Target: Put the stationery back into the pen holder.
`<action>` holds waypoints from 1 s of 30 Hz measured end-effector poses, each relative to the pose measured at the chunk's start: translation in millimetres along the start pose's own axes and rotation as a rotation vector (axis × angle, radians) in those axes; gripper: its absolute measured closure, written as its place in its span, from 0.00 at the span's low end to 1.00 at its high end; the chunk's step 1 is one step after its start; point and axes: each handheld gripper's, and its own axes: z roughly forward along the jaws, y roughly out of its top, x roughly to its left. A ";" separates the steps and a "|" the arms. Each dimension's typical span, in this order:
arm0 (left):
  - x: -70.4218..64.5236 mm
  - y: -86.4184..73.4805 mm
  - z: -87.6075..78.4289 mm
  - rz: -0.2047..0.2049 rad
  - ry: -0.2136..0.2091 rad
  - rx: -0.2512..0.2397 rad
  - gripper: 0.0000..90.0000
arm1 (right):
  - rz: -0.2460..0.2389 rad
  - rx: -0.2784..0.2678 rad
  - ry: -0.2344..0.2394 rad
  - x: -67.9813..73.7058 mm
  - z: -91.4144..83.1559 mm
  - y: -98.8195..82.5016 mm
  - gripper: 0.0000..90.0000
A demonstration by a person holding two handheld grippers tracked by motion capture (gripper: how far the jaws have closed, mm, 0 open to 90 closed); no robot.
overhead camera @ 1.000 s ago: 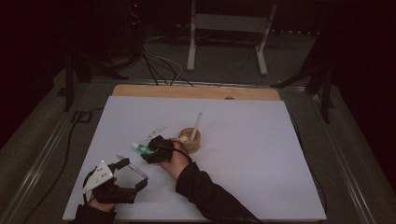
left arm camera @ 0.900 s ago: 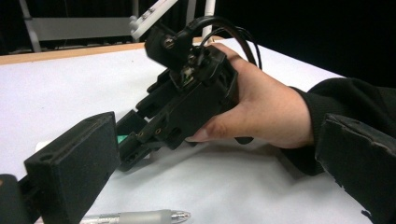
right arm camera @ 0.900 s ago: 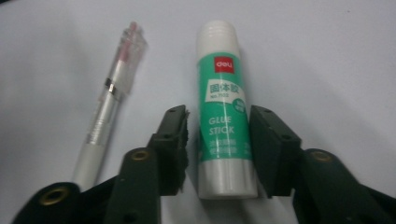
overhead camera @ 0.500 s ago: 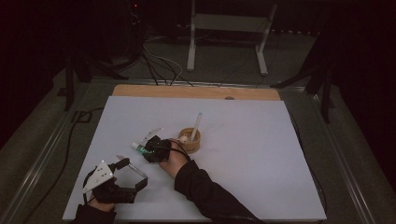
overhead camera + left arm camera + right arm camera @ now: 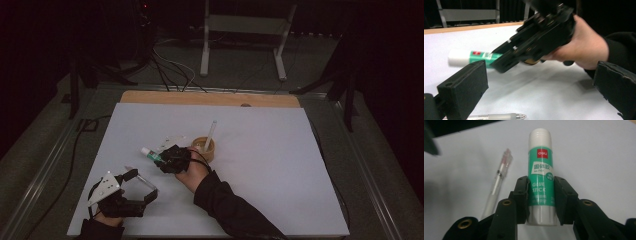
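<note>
From the high view, the right claw (image 5: 161,159) pinches a green-and-white glue stick with a white cap (image 5: 150,152), just left of the small round wooden cup (image 5: 204,148) holding a white stick. A second ago that claw sat lower on the white tabletop (image 5: 270,160); its jaws have just been closing on the stick, and it now looks lifted off the surface, so the pick-up seems done. The left claw (image 5: 141,183) rests at the near left.

In the left gripper view, its jaws stand spread and empty, a clear pen (image 5: 499,116) lying between them.

In the right gripper view, both jaws press the glue stick's (image 5: 541,177) sides, another clear pen (image 5: 499,180) lying beside it.
</note>
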 end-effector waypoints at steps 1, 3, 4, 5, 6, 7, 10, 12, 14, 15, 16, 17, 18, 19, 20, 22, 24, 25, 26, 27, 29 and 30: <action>0.0 0.2 0.1 -0.001 0.003 0.002 0.01 | 0.007 -0.008 0.003 -0.4 -4.2 -0.3 0.73; 0.2 1.1 -0.4 -0.001 0.005 0.000 0.01 | 0.013 -0.026 0.010 -0.5 -12.9 -1.1 0.73; 0.2 1.5 -0.6 -0.001 0.010 -0.001 0.01 | 0.016 -0.032 0.013 -0.4 -17.2 -1.4 0.73; 0.2 1.9 -0.5 -0.005 0.012 -0.004 0.01 | 0.018 -0.036 0.012 -0.1 -21.3 -1.7 0.73; 0.4 2.4 -0.5 -0.006 0.014 -0.001 0.01 | 0.019 -0.043 0.013 0.2 -25.0 -2.0 0.73; 0.5 2.8 -0.5 -0.006 0.016 0.001 0.01 | 0.016 -0.049 0.016 0.5 -29.0 -2.3 0.73; 0.5 4.0 0.9 -0.010 0.018 0.004 0.01 | 0.010 -0.059 0.019 1.7 -41.3 -4.6 0.73; 0.6 5.2 2.2 -0.013 0.015 0.004 0.01 | 0.004 -0.067 0.017 2.2 -50.0 -6.5 0.73; 0.6 7.0 3.9 -0.020 0.015 0.007 0.01 | 0.005 -0.074 0.016 2.1 -58.2 -8.0 0.73; 0.5 8.0 4.6 -0.021 0.012 0.005 0.01 | 0.000 -0.079 0.015 2.0 -62.2 -8.6 0.73; 0.0 9.1 5.3 -0.025 0.012 0.005 0.01 | -0.002 -0.082 0.012 2.0 -65.9 -9.4 0.73; -0.3 10.4 5.8 -0.021 0.013 0.007 0.01 | 0.002 -0.085 0.009 2.0 -69.8 -10.6 0.73; -0.5 11.6 6.4 -0.020 0.010 0.006 0.01 | 0.002 -0.089 0.008 1.7 -73.6 -11.9 0.73; -0.8 12.9 7.1 -0.023 0.008 0.007 0.01 | -0.002 -0.089 0.001 1.4 -77.3 -13.2 0.73; -1.1 14.1 8.2 -0.024 0.008 0.006 0.01 | -0.002 -0.092 -0.005 0.9 -80.9 -14.6 0.73; -1.8 16.2 10.4 -0.027 0.002 0.007 0.01 | 0.007 -0.100 -0.014 -1.6 -88.1 -18.2 0.73; -3.1 17.9 12.8 -0.032 -0.003 0.009 0.01 | 0.018 -0.105 -0.023 -5.6 -95.4 -23.7 0.73; -3.7 18.7 14.1 -0.030 -0.002 0.007 0.01 | 0.030 -0.111 -0.025 -8.2 -98.9 -27.2 0.73; -4.0 19.6 15.5 -0.035 -0.005 0.008 0.01 | 0.041 -0.112 -0.028 -10.9 -102.3 -30.6 0.73; -4.2 20.7 17.0 -0.039 -0.005 0.011 0.01 | 0.052 -0.115 -0.033 -13.6 -105.3 -34.0 0.73; -4.7 23.5 19.8 -0.038 -0.004 0.014 0.01 | 0.076 -0.122 -0.040 -18.7 -111.4 -40.5 0.73; -5.2 25.2 21.3 -0.037 -0.006 0.017 0.01 | 0.079 -0.126 -0.045 -20.8 -114.5 -43.6 0.73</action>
